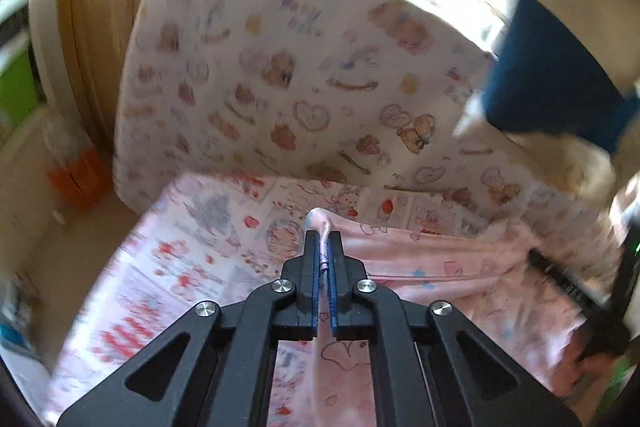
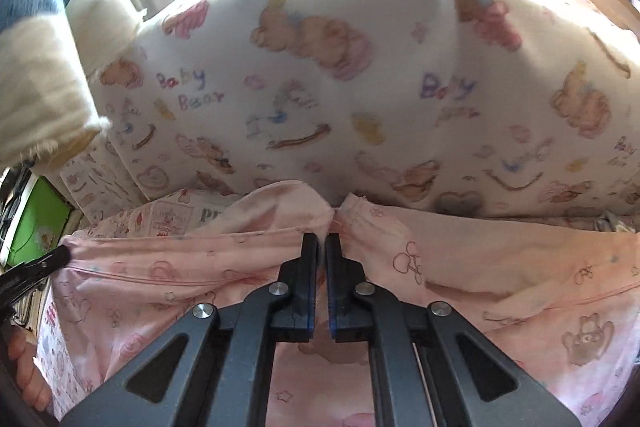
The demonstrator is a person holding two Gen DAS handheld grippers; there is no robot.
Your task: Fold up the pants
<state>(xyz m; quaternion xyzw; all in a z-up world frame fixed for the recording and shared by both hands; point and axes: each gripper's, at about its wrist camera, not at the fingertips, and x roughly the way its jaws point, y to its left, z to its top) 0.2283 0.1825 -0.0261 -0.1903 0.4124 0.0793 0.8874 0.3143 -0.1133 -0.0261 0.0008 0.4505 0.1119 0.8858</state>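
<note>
The pants (image 2: 500, 267) are thin pink printed cotton, spread on a bed over a patterned sheet (image 1: 192, 251), just in front of a large pillow (image 1: 304, 67) printed with bears. The fabric judges as light, soft and limp: it will drape and sag between any two held points, and it will not hold a crease unless pressed flat. It is not fragile; the main risk is a single layer slipping out of a pinch or a hidden layer being left behind.

The left tongs (image 1: 325, 243) are clenched on a gathered edge of the pink cloth; a small tuft stands up beyond the tips. The right tongs (image 2: 322, 245) are likewise clenched on a bunched edge, with puckered folds fanning out to both sides of the tips. In the right wrist view the left tongs appear at the far left edge, on the same garment, well apart from the right pair.

Which edge each pair holds, waistband or hem, cannot be told. Recommended hold: at a seam or hemmed edge, taking all layers, with the cloth kept taut between both grips during the fold.

A sleeve in cream and blue (image 1: 560, 91) shows at the right of the left wrist view.
</note>
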